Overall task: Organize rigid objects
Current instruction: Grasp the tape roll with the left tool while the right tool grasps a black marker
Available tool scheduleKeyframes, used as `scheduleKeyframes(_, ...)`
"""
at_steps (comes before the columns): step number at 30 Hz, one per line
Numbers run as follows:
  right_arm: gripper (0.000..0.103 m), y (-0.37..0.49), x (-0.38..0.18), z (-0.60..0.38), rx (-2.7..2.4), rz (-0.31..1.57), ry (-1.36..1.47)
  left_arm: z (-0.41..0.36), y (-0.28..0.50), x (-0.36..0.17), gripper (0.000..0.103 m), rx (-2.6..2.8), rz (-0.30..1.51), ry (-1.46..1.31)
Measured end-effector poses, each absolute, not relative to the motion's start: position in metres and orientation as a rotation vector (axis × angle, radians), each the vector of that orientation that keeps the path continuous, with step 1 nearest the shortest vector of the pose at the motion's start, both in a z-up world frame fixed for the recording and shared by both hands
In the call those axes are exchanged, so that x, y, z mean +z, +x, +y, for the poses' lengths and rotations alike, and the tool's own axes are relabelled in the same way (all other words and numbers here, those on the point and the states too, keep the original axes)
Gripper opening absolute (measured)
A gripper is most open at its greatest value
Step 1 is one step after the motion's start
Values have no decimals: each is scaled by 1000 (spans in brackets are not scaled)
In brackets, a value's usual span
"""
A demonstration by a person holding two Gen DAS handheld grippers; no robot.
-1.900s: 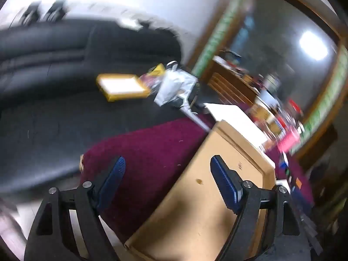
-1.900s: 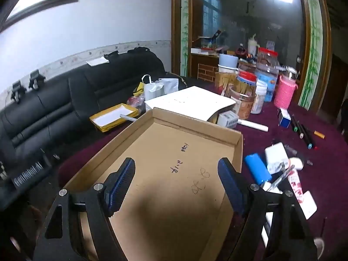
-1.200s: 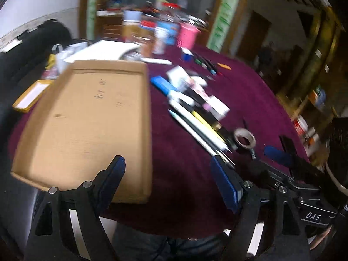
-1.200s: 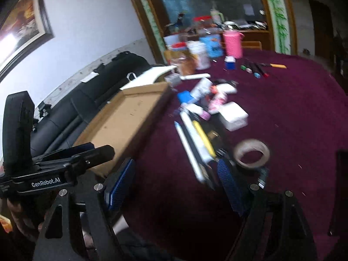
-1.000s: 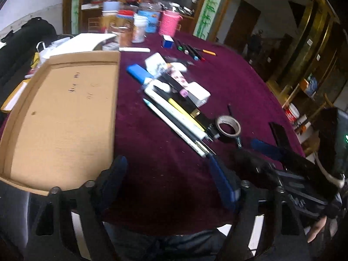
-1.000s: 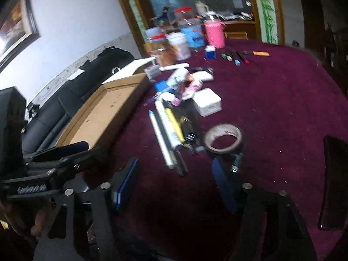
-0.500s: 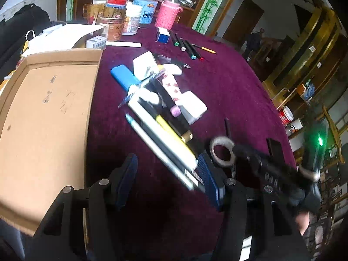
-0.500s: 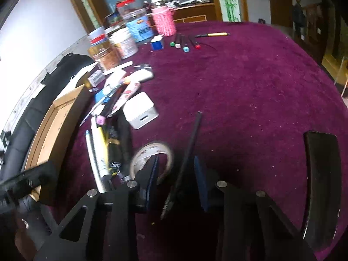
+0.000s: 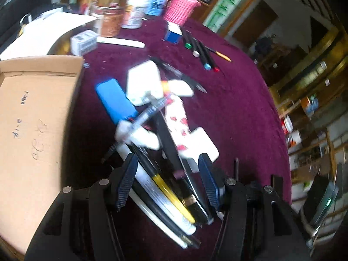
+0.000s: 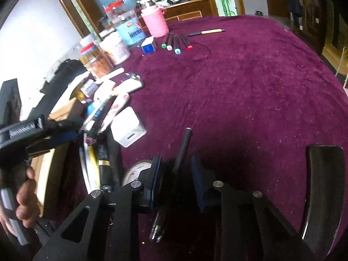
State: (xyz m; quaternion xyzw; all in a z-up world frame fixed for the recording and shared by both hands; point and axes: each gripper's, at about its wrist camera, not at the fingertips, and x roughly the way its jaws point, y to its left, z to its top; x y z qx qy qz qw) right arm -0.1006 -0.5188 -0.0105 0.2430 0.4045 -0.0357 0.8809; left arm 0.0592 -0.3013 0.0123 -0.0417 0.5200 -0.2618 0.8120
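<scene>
A bundle of white, yellow and black pens (image 9: 165,187) lies on the burgundy table cloth (image 10: 250,87). My left gripper (image 9: 167,181) hovers over the bundle, its jaws wide on either side and the pads clear of it. A white adapter (image 10: 128,130), a blue case (image 9: 113,100) and a white block (image 9: 143,82) lie by the pens. In the right wrist view a black pen (image 10: 183,141) runs between the jaws of my right gripper (image 10: 176,159). Those jaws are closing, with a gap still showing on each side of the pen.
A shallow cardboard tray (image 9: 32,108) sits at the left. A tape roll (image 10: 134,171) lies beside the right gripper's left finger. Several markers (image 10: 174,41), a pink bottle (image 10: 155,25) and jars (image 9: 108,19) stand at the back. A black slab (image 10: 322,184) lies at the right.
Both views swung from the sofa and tray onto the table. The left gripper came forward over the pen bundle. The right gripper's jaws narrowed around the black pen.
</scene>
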Motion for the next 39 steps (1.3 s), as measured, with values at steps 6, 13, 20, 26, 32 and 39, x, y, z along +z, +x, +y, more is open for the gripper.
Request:
scheduleKeyframes(6, 25, -102, -9, -509, -28, 861, 453, -317, 17, 13, 57, -676, 1075, -11)
scheduleKeyframes(13, 12, -104, -10, -483, -47, 893, 291, -326, 2, 18, 57, -696, 1049, 65)
scheduleKeyframes(20, 9, -116, -10, -488, 20, 881, 377, -338, -8, 14, 57, -728, 1057, 87)
scheduleKeyframes(26, 13, -118, -2, -502, 71, 837, 454, -338, -30, 6, 57, -767, 1076, 133)
scheduleKeyframes(32, 13, -106, -8, -514, -43, 907, 404, -319, -48, -3, 57, -773, 1122, 83)
scheduleKeyframes(39, 11, -98, -19, -495, -73, 987, 258, -330, -50, -3, 48, -784, 1136, 66)
